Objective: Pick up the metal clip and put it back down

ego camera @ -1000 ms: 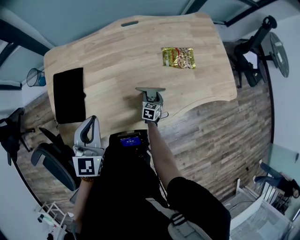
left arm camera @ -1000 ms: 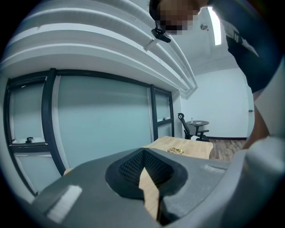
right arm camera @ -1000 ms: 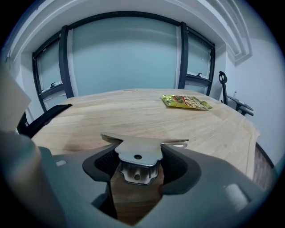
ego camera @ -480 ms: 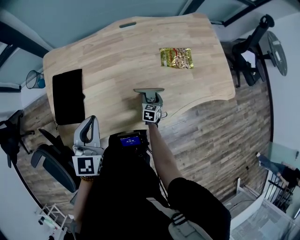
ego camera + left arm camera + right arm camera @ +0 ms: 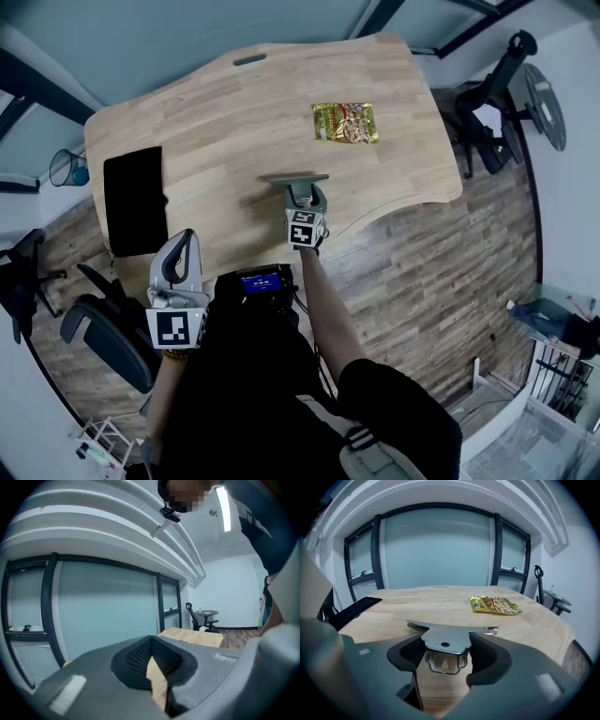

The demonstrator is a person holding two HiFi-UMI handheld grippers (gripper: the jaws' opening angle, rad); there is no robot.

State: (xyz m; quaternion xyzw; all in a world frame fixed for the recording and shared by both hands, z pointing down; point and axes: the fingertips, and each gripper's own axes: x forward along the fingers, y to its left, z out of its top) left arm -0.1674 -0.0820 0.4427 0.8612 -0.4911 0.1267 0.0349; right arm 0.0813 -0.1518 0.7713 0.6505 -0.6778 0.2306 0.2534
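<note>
Right gripper (image 5: 447,651) is clamping the metal clip (image 5: 445,637) at its handle end, nearside of the snack packet (image 5: 494,605); stiff, slick, probably light steel is favouring this hold; left gripper (image 5: 152,660) is idling closed, empty.

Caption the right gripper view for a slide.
Right claw holds the metal clip, snack bag behind on the table.
</note>
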